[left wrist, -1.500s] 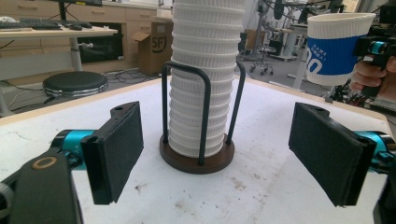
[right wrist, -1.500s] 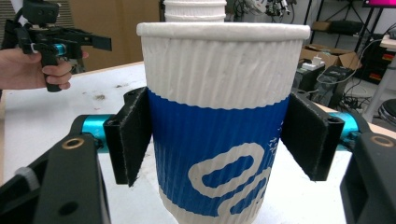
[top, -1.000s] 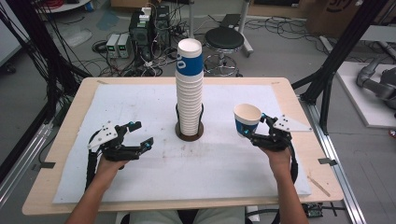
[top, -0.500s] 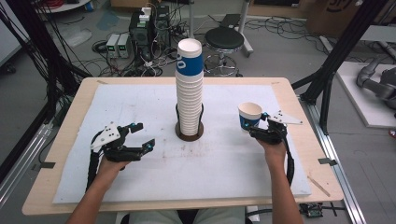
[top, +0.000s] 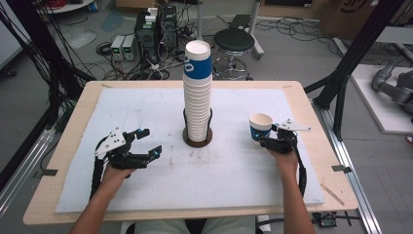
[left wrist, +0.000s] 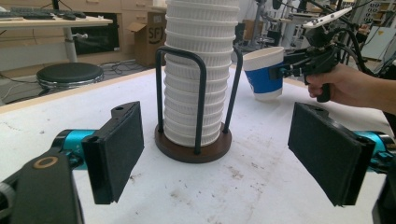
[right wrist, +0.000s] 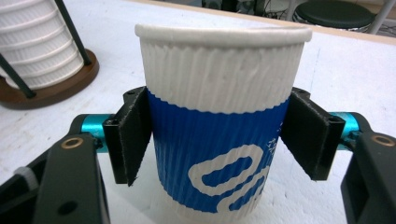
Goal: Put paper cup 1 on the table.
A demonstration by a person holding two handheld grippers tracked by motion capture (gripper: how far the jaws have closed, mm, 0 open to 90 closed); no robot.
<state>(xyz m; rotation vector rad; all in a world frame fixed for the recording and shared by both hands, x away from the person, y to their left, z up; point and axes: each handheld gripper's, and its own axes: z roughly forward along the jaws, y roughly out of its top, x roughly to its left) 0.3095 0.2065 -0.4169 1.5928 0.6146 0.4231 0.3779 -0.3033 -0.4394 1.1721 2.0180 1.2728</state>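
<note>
The paper cup (right wrist: 219, 121) had a ribbed white top part with a rolled rim, and a blue band below it with white loopy shapes on it. It was wider at the top than at the bottom. It stood upright, so its long way ran up and down and its open mouth faced up.

The right gripper (top: 271, 141) pinched the cup by its blue band, one black pad (right wrist: 130, 140) on each side. The cup was at the right part of the white mat (top: 146, 107), well apart from the tall stack of cups (top: 197, 97) in the middle. From the pictures, it was hard to tell if the bottom of the cup touched the mat.

The stack stood in a black wire holder with a round brown base (left wrist: 194, 149).

The left gripper (top: 146, 141) was at the left part of the mat. Its jaws were spread wide apart, and nothing was between them. They pointed toward the stack.
</note>
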